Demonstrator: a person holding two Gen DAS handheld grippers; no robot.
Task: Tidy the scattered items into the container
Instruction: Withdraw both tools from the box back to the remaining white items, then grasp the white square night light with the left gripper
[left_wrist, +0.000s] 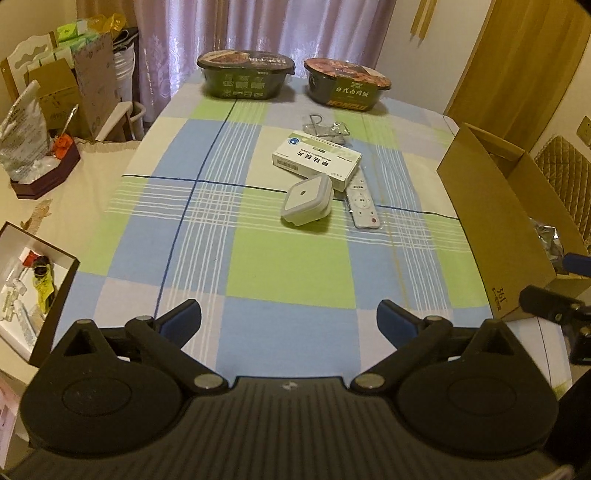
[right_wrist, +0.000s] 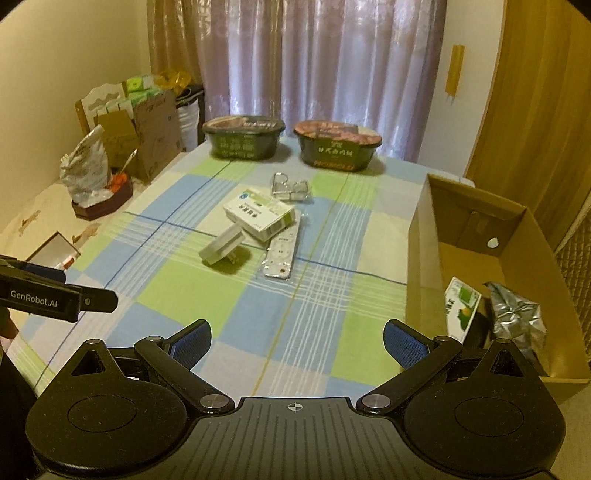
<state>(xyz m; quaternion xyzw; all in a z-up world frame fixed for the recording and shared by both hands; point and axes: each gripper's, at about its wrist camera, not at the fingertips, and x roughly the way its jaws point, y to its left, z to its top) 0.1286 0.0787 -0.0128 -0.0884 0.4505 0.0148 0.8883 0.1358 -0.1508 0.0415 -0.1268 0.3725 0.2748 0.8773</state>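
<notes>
Above the checked table (left_wrist: 288, 280), both the left gripper (left_wrist: 290, 321) and right gripper (right_wrist: 297, 341) hung spread wide and empty; the medicine box (left_wrist: 317, 160) lay well ahead, the cardboard box (right_wrist: 476, 236) rightward.

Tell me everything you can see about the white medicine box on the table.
The medicine box is a flat rectangular carton, apparently cardboard, white with a green stripe, a round blue logo, dark printed characters and a barcode on its side. It looks closed and lies in the middle of the checked tablecloth, one end resting on the white remote control. The grey-and-white plug adapter lies just before it and a clear packet behind it. No tongs touch it.
</notes>
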